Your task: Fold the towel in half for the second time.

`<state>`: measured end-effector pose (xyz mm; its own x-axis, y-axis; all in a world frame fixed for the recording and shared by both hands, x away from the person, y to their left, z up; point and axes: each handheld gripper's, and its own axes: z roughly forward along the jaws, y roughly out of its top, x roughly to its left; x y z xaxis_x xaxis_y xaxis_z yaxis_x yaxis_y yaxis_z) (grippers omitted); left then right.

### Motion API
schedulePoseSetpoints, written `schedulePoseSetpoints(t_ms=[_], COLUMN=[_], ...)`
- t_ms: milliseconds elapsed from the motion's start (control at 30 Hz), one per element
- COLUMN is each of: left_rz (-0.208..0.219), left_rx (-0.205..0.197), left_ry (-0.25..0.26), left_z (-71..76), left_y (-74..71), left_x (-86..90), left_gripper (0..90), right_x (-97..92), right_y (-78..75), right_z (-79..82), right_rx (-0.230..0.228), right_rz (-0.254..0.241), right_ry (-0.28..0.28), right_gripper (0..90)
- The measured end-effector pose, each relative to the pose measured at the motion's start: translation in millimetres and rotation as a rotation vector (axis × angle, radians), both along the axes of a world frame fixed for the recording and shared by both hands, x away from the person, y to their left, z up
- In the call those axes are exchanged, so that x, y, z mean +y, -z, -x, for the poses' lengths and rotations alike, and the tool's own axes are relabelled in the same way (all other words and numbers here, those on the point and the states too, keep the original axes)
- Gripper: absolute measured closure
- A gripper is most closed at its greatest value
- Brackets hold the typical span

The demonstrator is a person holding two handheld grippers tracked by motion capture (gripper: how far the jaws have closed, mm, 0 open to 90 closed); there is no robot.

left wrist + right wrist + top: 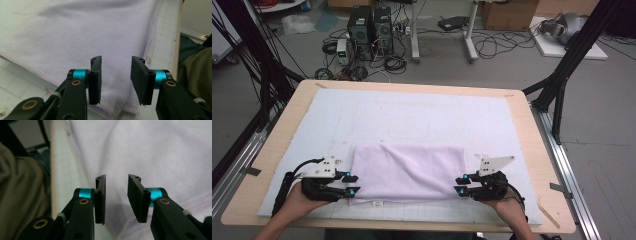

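Towel (408, 172), pale lilac and folded into a wide band, lies flat on the white mat (412, 115) at about 6 o'clock on the table (532, 145), close to the person's edge. The left gripper (352, 185) sits at the towel's 9 o'clock end and the right gripper (461, 184) at its 3 o'clock end, each aimed inward at a near corner. Both tools stand partly spread, with cloth showing in the gap and neither pair of pads pressing on it, so nothing is pinched yet. The step in hand looks like taking the two near corners for another fold; to do it well, each gripper should probably drop low enough to catch every layer at the corner, close together with the other, and then lift evenly so the band does not skew or drag across the mat. The high view gives what the close ones cannot: the whole outline of the towel, a small white tag at its 6 o'clock edge, and how level the two hands are with each other. The left gripper view (116, 80) shows the stitched hem running off toward 9 o'clock and the corner just under the jaws. The right gripper view (117, 198) shows a soft crease in the cloth ahead and a hem at 4 o'clock.
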<state>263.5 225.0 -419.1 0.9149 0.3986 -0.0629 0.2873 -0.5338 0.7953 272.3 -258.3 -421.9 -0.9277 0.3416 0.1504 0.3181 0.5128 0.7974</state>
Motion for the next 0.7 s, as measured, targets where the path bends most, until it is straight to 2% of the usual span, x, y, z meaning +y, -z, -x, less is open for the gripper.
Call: schedulePoseSetpoints(t_ms=[100, 167, 200, 267, 333, 400, 500, 533, 600, 633, 700], left_rz=[-0.038, -0.064, -0.058, -0.066, -0.053, -0.034, -0.016, -0.026, -0.035, -0.028, -0.02], left_rx=[0.02, 0.031, 0.016, 0.015, 0.008, 0.003, 0.001, 0.003, 0.004, 0.007, 0.005], left_ry=[-0.014, 0.003, 0.005, 0.01, 0.007, 0.006, 0.01, 0.015, -0.003, -0.017, -0.039], left_z=[-8.5, -8.0, -5.9, -4.3, -2.2, 2.2, 10.0, 11.6, 11.1, 9.2, 3.8], left_y=[11.1, 19.2, 20.7, 18.8, 14.5, 8.5, 2.9, 2.6, 3.5, 4.0, 2.9], left_x=[-8.4, -13.2, -13.7, -11.7, -8.0, -1.8, 5.8, 7.1, 9.1, 9.8, 10.7], left_gripper=[65.5, 74.5, 79.8, 86.5, 87.8, 87.9, 87.0, 86.1, 71.9, 66.4, 61.9], right_x=[5.9, 7.9, 8.3, 7.6, 7.4, 5.9, 1.1, 0.1, -0.3, -1.3, -3.9], right_y=[9.5, 16.0, 18.1, 18.6, 17.5, 13.8, 7.3, 6.6, 6.5, 5.6, 1.9], right_z=[-3.3, -4.2, -3.5, -2.1, -1.2, 0.5, 5.4, 6.6, 8.3, 7.7, 3.5], right_rx=[0.011, 0.019, 0.018, 0.009, 0.004, -0.003, -0.001, 0.018, 0.013, 0.013, 0.007], right_rz=[0.082, 0.11, 0.11, 0.11, 0.111, 0.108, 0.062, 0.059, 0.073, 0.063, 0.027], right_ry=[0.012, 0.013, 0.015, 0.02, 0.006, 0.003, -0.003, -0.017, -0.014, -0.001, 0.023], right_gripper=[66.1, 66.8, 68.4, 78.3, 84.0, 85.5, 85.3, 84.2, 76.7, 72.0, 67.4])
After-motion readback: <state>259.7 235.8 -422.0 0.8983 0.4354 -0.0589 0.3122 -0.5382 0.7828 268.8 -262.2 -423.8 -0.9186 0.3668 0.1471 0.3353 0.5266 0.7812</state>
